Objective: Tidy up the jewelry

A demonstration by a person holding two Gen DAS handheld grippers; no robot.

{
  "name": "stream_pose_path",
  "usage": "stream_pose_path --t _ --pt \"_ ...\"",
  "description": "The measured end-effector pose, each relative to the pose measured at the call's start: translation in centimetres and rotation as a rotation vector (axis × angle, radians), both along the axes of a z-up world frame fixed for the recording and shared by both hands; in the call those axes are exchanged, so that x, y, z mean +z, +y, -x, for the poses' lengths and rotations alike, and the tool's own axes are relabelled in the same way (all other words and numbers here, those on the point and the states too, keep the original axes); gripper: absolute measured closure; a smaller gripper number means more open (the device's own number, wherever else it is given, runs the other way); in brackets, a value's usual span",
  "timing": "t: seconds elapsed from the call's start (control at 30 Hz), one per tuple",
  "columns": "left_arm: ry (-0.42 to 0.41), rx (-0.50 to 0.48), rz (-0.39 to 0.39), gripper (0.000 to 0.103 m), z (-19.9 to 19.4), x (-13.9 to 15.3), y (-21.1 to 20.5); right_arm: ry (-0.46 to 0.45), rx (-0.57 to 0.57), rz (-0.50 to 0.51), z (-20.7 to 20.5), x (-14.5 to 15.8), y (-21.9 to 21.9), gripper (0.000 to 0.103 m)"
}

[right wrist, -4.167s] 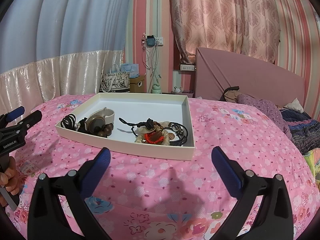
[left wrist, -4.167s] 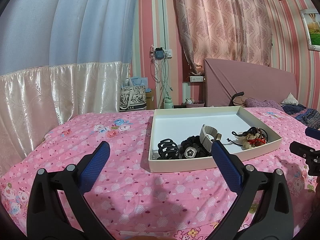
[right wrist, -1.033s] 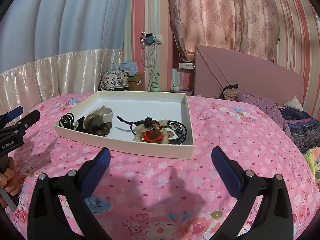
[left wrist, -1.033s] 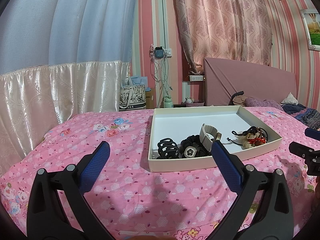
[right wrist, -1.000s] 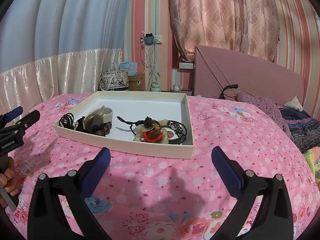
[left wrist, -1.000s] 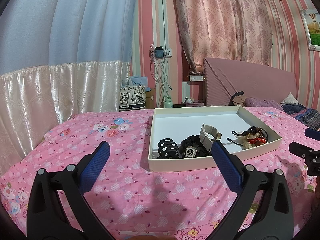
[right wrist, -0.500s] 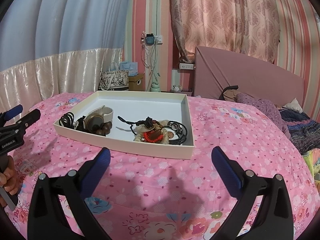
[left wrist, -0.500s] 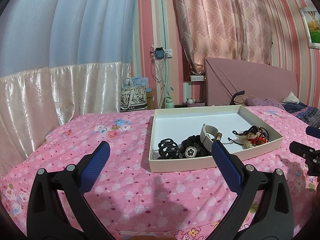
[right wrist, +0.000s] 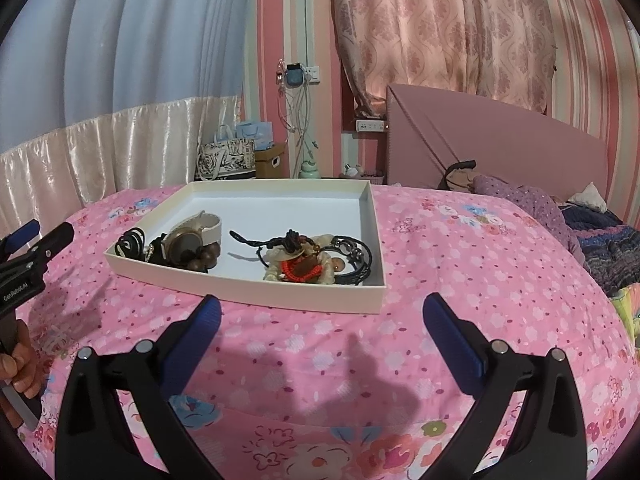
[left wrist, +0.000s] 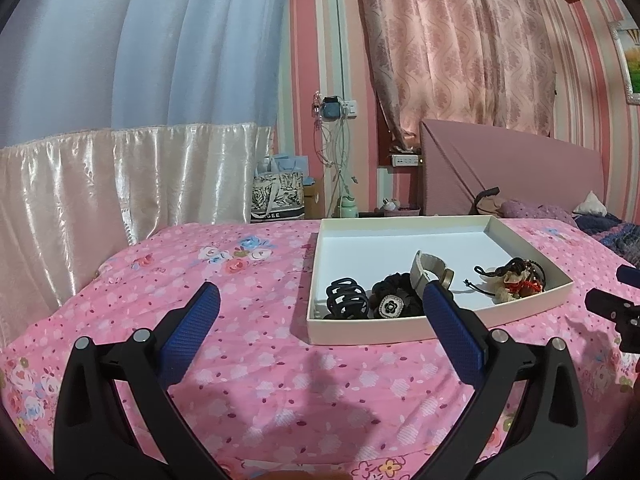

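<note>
Lying ahead of both spread grippers: jewelry tray (left wrist: 400, 330).

We see a bed with a pink flowered cover (left wrist: 248, 344); one shallow white tray (left wrist: 360, 330) lies on it, perhaps cardboard.

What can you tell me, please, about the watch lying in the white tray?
The watch has a round, gold-toned case with a dark face and a pale cream strap curled into a loop. It rests on its side in the tray, near the front wall, touching the black hair accessories and brown wooden beads beside it. Neither gripper touches it.
</note>
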State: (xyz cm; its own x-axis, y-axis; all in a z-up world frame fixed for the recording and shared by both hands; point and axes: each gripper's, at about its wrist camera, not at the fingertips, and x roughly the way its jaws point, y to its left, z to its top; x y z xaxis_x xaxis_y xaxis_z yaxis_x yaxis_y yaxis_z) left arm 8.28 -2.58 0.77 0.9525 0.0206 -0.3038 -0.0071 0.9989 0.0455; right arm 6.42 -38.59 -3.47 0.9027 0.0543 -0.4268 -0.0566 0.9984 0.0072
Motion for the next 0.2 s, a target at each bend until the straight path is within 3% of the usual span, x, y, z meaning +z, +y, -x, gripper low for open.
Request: stream_pose_path --t 0.2 --pt "0.000 -0.013 -0.004 0.003 -0.07 0.01 -0.26 0.005 0.005 0.006 -0.05 0.05 0.16 0.002"
